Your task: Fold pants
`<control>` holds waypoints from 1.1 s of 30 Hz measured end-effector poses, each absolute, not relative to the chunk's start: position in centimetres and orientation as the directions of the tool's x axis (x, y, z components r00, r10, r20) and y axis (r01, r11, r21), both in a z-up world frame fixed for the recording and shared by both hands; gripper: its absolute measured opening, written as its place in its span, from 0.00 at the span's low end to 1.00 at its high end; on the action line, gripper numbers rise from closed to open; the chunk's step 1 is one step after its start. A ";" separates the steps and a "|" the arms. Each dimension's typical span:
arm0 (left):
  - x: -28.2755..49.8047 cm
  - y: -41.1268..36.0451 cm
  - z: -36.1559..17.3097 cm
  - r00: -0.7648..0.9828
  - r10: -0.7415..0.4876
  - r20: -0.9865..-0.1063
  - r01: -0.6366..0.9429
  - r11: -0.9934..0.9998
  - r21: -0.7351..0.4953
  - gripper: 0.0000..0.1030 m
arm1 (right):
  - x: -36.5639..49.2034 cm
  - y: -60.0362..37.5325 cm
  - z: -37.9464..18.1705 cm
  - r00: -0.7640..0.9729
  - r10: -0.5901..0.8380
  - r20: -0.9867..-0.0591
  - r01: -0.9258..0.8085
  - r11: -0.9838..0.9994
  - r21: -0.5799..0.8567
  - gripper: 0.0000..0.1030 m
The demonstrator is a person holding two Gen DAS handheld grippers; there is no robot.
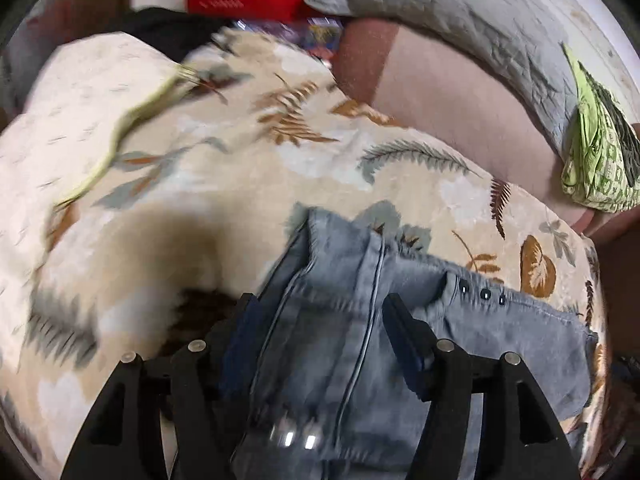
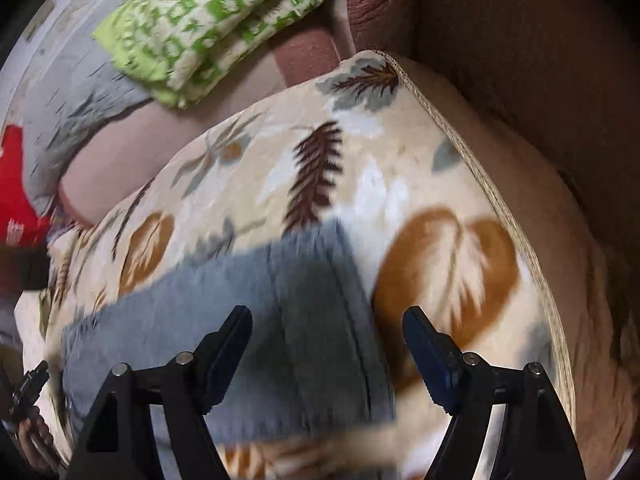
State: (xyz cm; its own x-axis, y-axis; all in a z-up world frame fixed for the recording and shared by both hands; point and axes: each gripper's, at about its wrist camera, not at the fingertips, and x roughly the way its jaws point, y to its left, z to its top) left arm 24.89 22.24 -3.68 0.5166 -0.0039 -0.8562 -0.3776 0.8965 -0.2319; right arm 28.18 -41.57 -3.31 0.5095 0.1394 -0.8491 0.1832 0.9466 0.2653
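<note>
The light-blue denim pants (image 1: 360,344) lie bunched on a cream fleece blanket with brown and grey leaf prints (image 1: 224,168). In the left wrist view they show a stitched seam and three dark rivets, and the left gripper (image 1: 320,312) has a thick fold between its spread fingers; whether it pinches is unclear. The right wrist view shows only blurred, frayed denim beneath the right gripper (image 2: 328,320), whose jaws stand wide apart. A green-and-white patterned cloth (image 2: 216,28) lies beyond.
</note>
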 end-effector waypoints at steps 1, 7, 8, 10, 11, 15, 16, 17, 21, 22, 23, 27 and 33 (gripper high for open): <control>25.8 22.6 -4.1 0.506 -0.025 -0.862 -0.378 0.892 -0.247 0.63 | 29.4 -41.5 -3.6 0.501 0.134 -0.855 0.184 0.949 0.257 0.78; 29.0 24.5 -6.5 0.496 -0.096 -0.863 -0.401 0.856 -0.326 0.59 | 33.2 -41.1 -5.9 0.447 0.144 -0.883 0.181 0.952 0.246 0.77; 29.1 24.8 -6.8 0.490 -0.108 -0.865 -0.402 0.852 -0.334 0.52 | 33.6 -41.0 -6.6 0.434 0.149 -0.889 0.180 0.952 0.248 0.77; 29.9 24.9 -7.4 0.477 -0.126 -0.870 -0.398 0.852 -0.341 0.44 | 34.0 -41.0 -7.6 0.420 0.154 -0.895 0.182 0.951 0.249 0.77; 30.2 24.7 -7.6 0.478 -0.129 -0.869 -0.389 0.856 -0.341 0.44 | 34.0 -41.1 -7.8 0.425 0.156 -0.892 0.180 0.951 0.252 0.77; 31.3 24.5 -8.2 0.506 -0.137 -0.852 -0.363 0.862 -0.354 0.44 | 34.1 -41.5 -7.4 0.441 0.183 -0.879 0.171 0.944 0.282 0.74; 31.6 24.5 -8.3 0.504 -0.135 -0.853 -0.365 0.862 -0.352 0.44 | 34.0 -41.6 -7.1 0.444 0.187 -0.876 0.167 0.943 0.286 0.73; 31.8 24.4 -8.4 0.509 -0.133 -0.851 -0.362 0.863 -0.352 0.43 | 34.1 -41.7 -6.9 0.450 0.185 -0.874 0.166 0.944 0.285 0.73; 32.5 23.3 -8.6 0.484 -0.038 -0.874 -0.354 0.905 -0.235 0.03 | 34.8 -41.6 -8.0 0.426 0.160 -0.890 0.174 0.951 0.254 0.70; 32.6 23.2 -8.7 0.480 -0.028 -0.877 -0.351 0.910 -0.221 0.03 | 34.9 -41.3 -8.0 0.430 0.149 -0.890 0.164 0.957 0.240 0.64; 32.6 23.0 -8.7 0.476 -0.013 -0.879 -0.350 0.915 -0.203 0.03 | 35.0 -41.1 -8.0 0.428 0.136 -0.893 0.159 0.962 0.222 0.57; 32.6 22.8 -8.3 0.472 0.007 -0.882 -0.346 0.921 -0.178 0.02 | 35.6 -40.9 -7.6 0.417 0.119 -0.901 0.144 0.970 0.194 0.23; 32.8 22.6 -8.0 0.483 -0.010 -0.876 -0.328 0.925 -0.191 0.03 | 36.1 -41.0 -7.6 0.409 0.139 -0.902 0.147 0.965 0.215 0.34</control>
State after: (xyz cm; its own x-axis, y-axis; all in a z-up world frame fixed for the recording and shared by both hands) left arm 32.82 22.63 -8.00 0.4827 -0.0098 -0.8757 -0.3280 0.9251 -0.1912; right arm 36.08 -40.99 -7.59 0.4087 0.1386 -0.9021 0.1472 0.9654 0.2151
